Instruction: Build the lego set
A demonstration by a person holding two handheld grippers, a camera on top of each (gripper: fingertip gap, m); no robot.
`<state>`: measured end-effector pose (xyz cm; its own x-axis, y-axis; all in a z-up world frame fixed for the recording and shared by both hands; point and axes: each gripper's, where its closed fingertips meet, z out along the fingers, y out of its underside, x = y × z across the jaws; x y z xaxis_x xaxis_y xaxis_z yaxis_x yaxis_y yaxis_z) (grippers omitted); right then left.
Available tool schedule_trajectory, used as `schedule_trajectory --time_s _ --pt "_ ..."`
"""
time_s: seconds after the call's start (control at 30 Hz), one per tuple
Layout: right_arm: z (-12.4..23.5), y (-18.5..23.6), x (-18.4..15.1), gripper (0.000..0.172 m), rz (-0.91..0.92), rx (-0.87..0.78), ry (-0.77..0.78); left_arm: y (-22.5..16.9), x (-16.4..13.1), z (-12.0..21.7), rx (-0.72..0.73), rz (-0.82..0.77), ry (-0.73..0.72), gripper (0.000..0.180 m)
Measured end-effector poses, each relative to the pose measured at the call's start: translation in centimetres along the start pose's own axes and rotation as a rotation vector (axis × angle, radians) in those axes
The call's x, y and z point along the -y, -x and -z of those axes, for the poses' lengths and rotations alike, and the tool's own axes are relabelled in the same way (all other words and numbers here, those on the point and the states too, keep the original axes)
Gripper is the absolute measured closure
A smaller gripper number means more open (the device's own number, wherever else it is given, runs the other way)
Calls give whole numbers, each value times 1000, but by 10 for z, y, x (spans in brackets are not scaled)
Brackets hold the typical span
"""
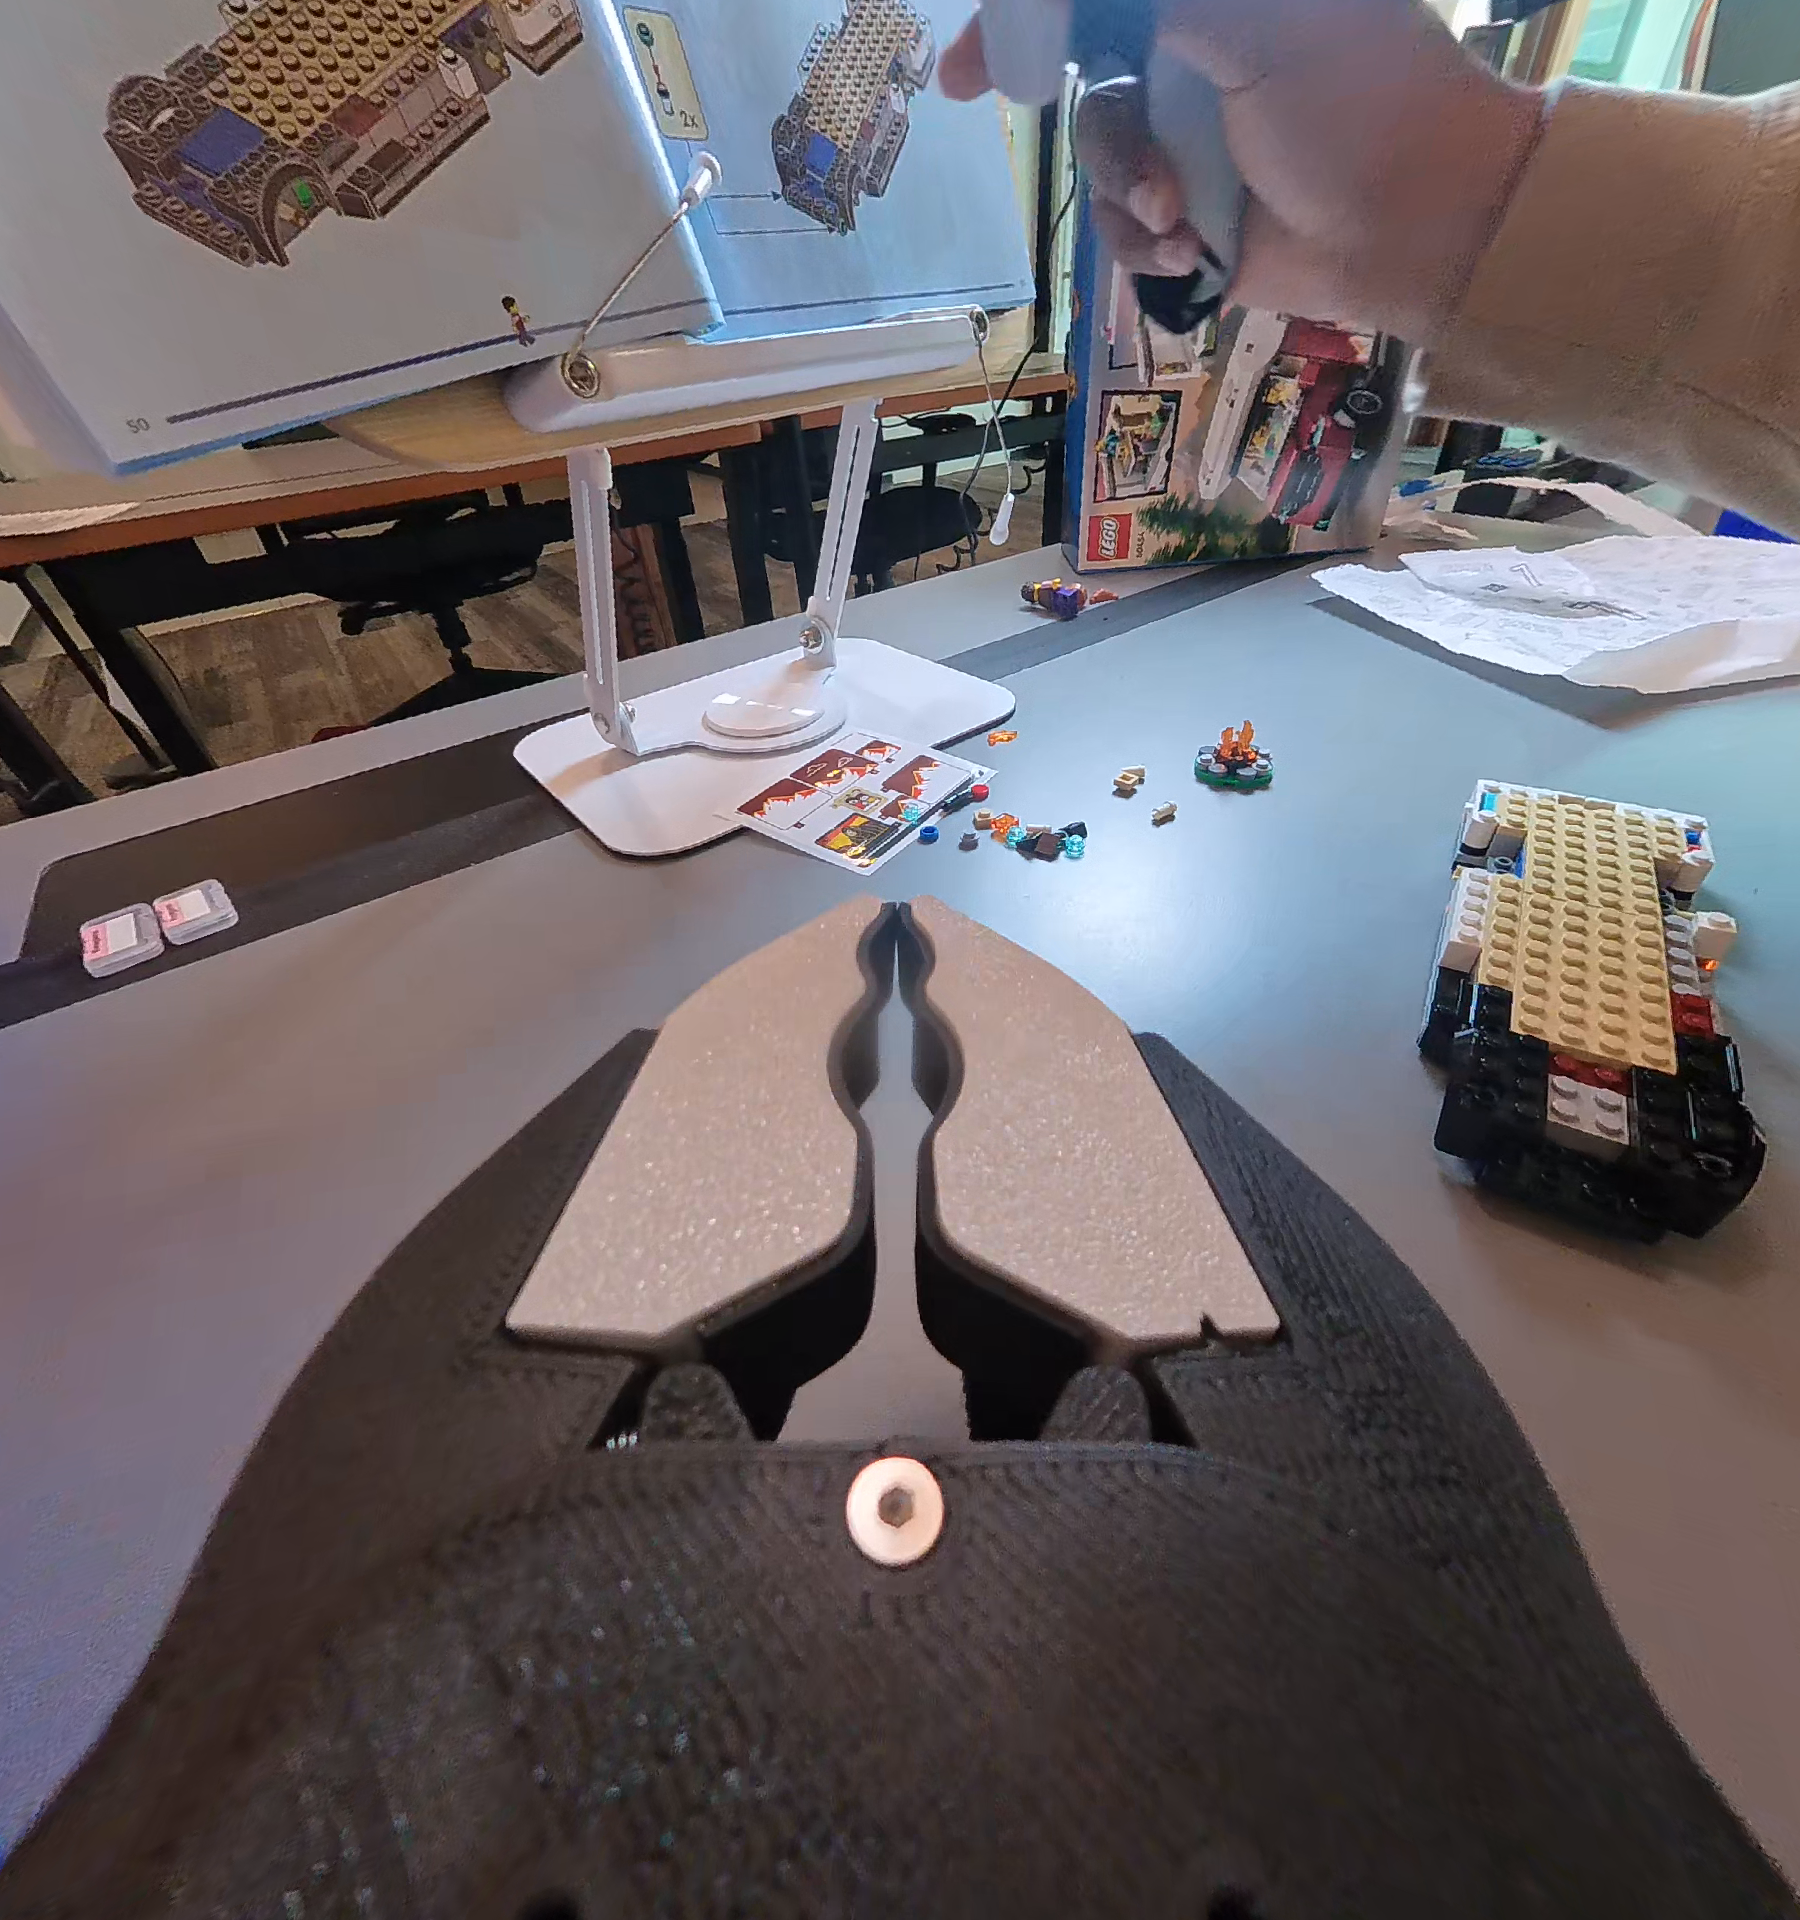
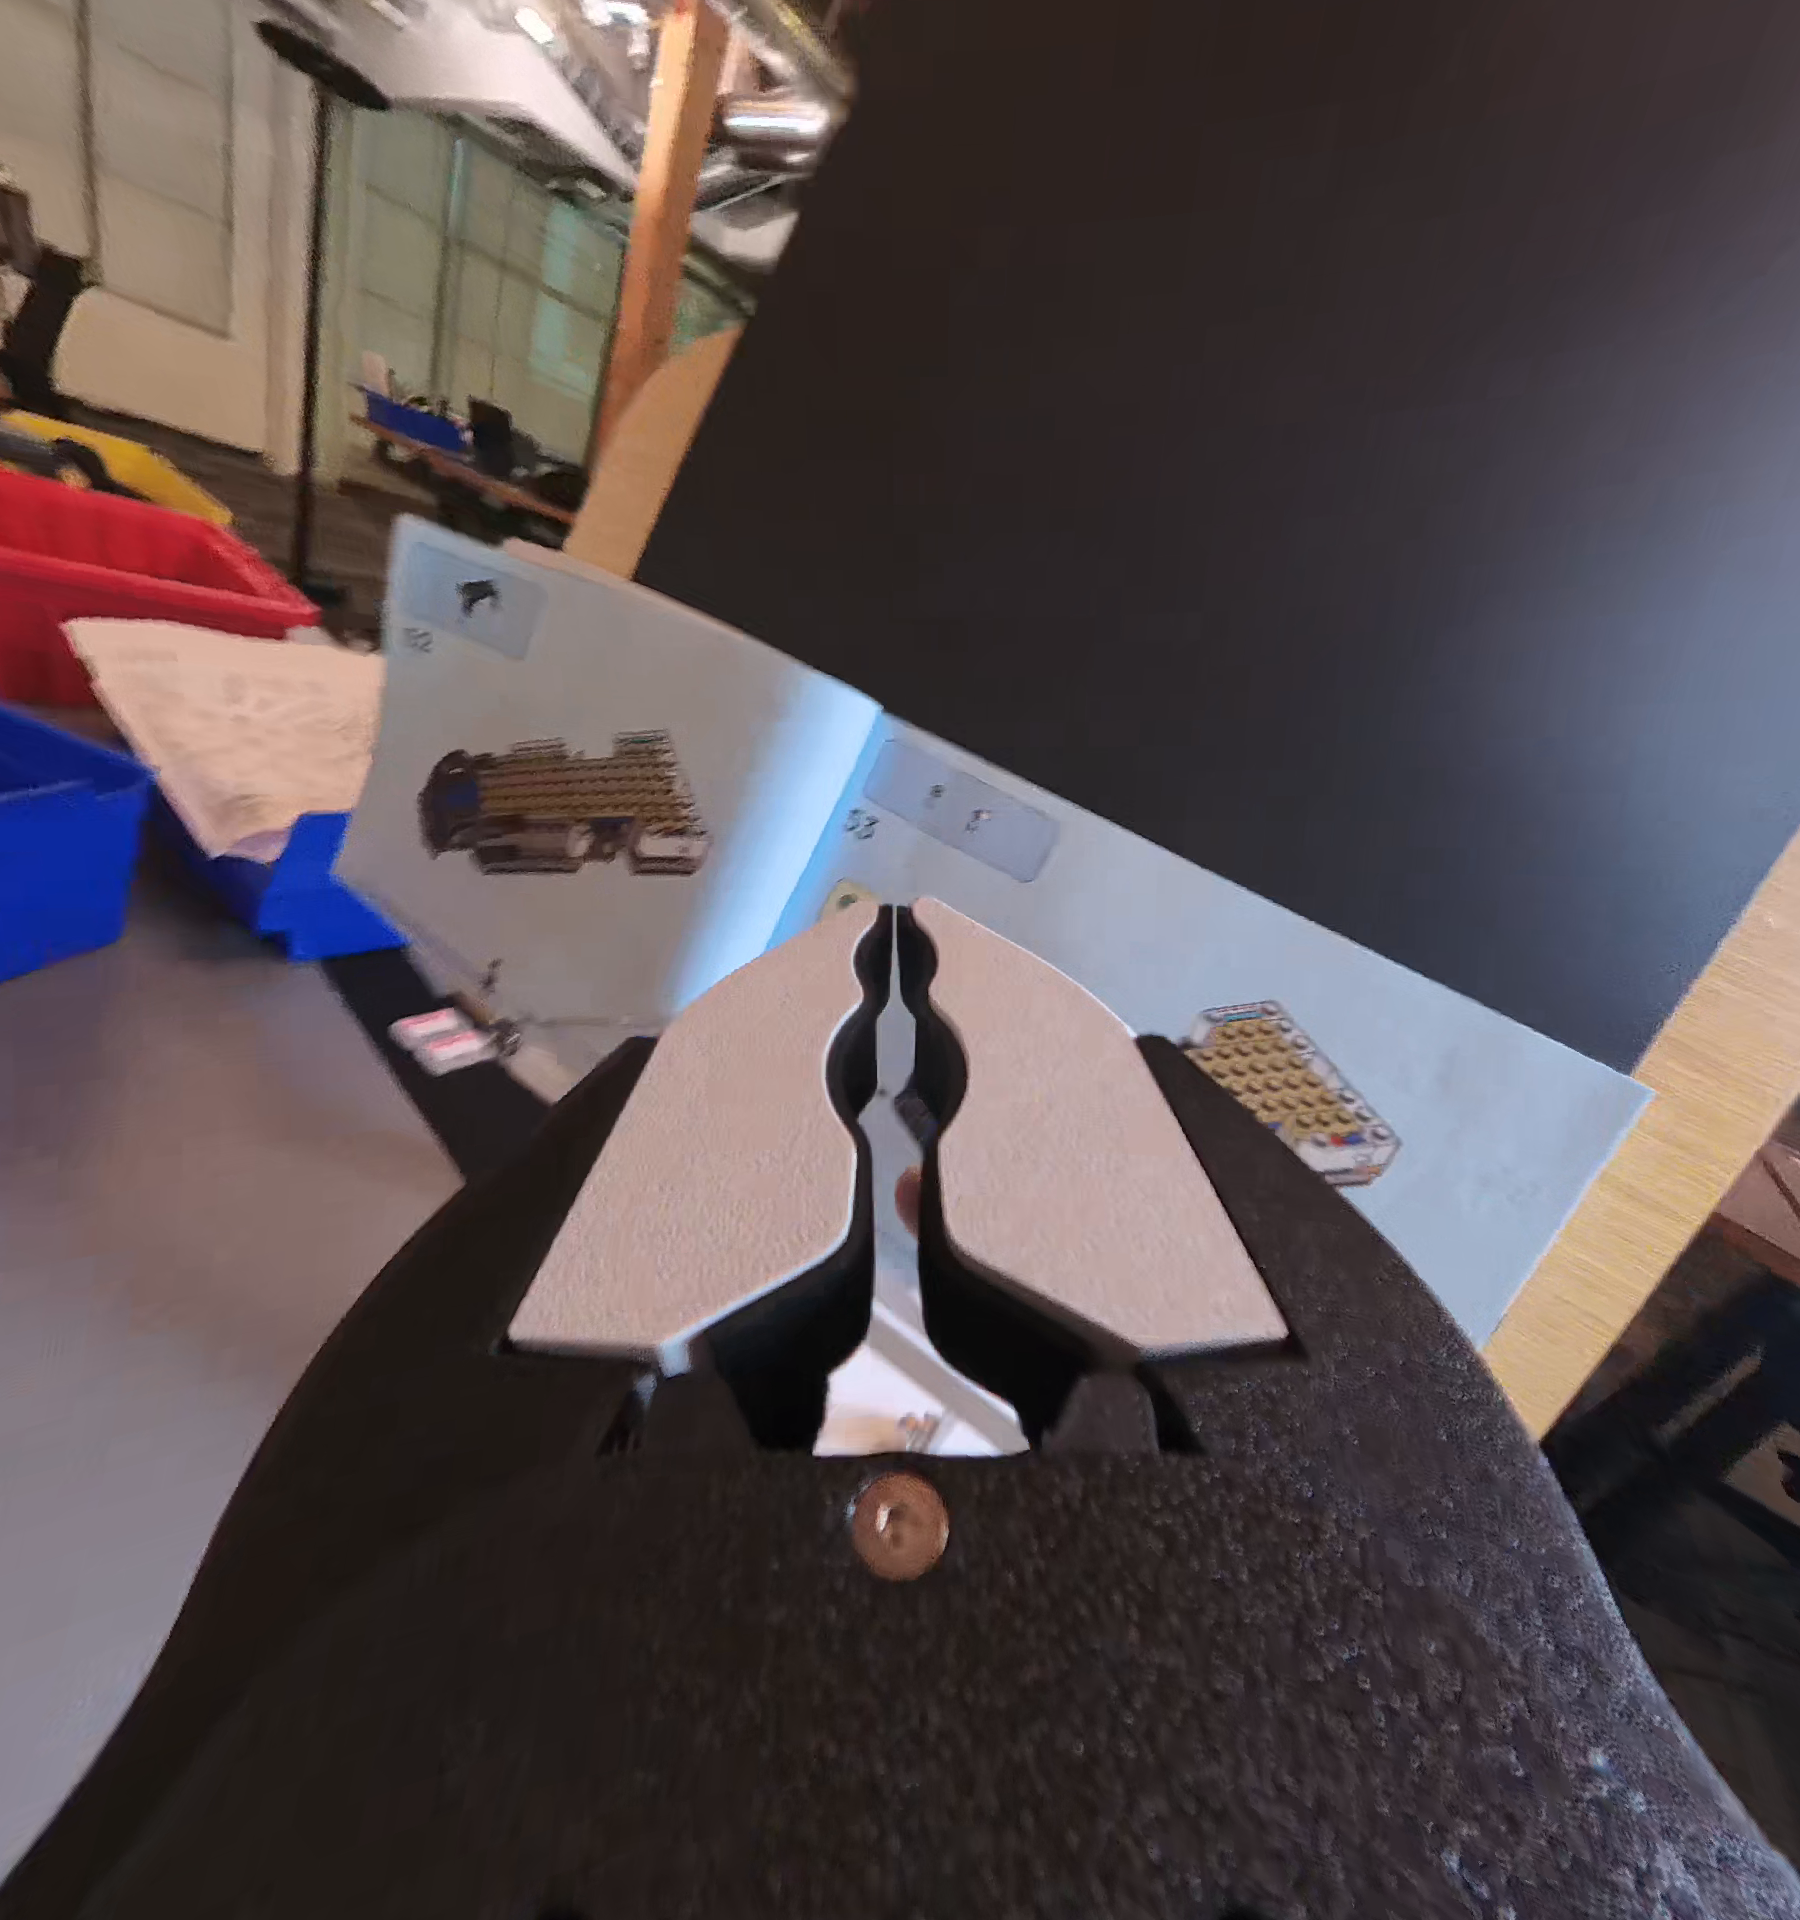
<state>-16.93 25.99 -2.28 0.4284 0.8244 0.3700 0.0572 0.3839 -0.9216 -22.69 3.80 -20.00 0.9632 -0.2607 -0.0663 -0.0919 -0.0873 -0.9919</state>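
My left gripper (image 1: 897, 910) is shut with nothing between its pads, low over the grey table (image 1: 304, 1143). Ahead of it lie a sticker sheet (image 1: 860, 795) and several small loose bricks (image 1: 1031, 831). A part-built brick vehicle with a tan studded roof (image 1: 1582, 977) lies to its right. My right gripper (image 2: 897, 912) is shut, raised close in front of the open instruction booklet (image 2: 605, 790), near the booklet's centre fold. Nothing shows between its pads. In the left wrist view a hand (image 1: 1322, 156) holds that gripper up by the booklet's (image 1: 356, 208) right page.
The booklet rests on a white stand (image 1: 771, 727). A toy set box (image 1: 1228, 457) and paper sheets (image 1: 1623, 613) lie at the back right. A small campfire build (image 1: 1234, 764) sits behind the vehicle. Two small clear cases (image 1: 158, 925) lie at left. Blue (image 2: 34, 842) and red (image 2: 96, 582) bins stand nearby. Left tips to right tips: about 30 centimeters.
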Motion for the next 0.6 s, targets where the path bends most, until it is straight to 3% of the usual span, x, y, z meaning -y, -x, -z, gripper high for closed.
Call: schedule_trajectory --time_s 0.1,0.3,0.4,0.6 --pt "43 36 -20 170 44 185 102 0 1 1 1 -3 -2 180" --pt "131 91 -100 166 -1 423 374 -4 -4 -3 -16 -15 21 180" --pt "141 112 -126 167 -29 518 498 -2 -5 -4 -6 -13 27 180" --pt "123 154 -172 163 -81 658 837 2 -4 -1 12 -25 24 180"
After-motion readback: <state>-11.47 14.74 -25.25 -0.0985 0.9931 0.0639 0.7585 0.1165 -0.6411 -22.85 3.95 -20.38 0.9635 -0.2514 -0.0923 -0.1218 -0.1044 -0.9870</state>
